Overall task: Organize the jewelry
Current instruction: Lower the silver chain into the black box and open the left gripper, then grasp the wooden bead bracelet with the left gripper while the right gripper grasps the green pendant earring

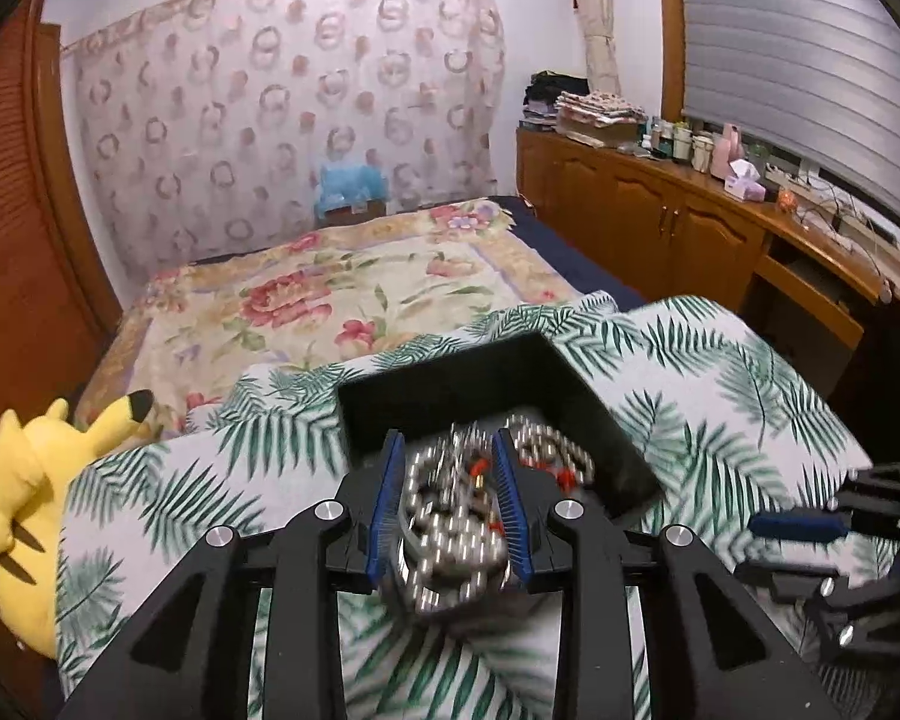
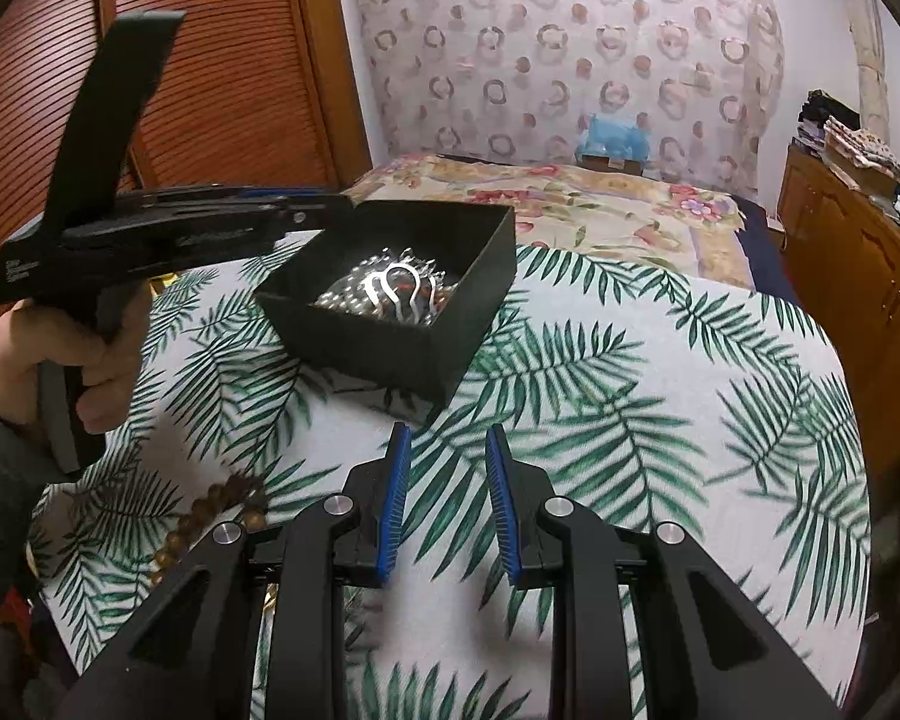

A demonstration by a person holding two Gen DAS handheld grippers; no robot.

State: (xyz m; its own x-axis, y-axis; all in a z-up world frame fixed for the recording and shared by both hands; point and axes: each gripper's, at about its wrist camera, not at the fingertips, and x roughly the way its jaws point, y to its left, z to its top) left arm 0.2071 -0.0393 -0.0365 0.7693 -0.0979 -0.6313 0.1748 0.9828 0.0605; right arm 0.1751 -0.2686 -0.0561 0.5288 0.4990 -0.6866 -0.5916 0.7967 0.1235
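Note:
A black open box stands on the palm-leaf cloth and holds a heap of silver jewelry. In the left wrist view my left gripper hovers over the near edge of the box; a blurred silver bead chain sits between its blue pads, which stand a little apart around it. In the right wrist view the left gripper is seen from the side above the box's left corner. My right gripper is open and empty, low over the cloth in front of the box. A brown bead bracelet lies at the left.
A yellow Pikachu plush sits at the table's left edge. A bed with a floral cover lies behind. A wooden cabinet with bottles runs along the right wall. My right gripper shows at the right in the left wrist view.

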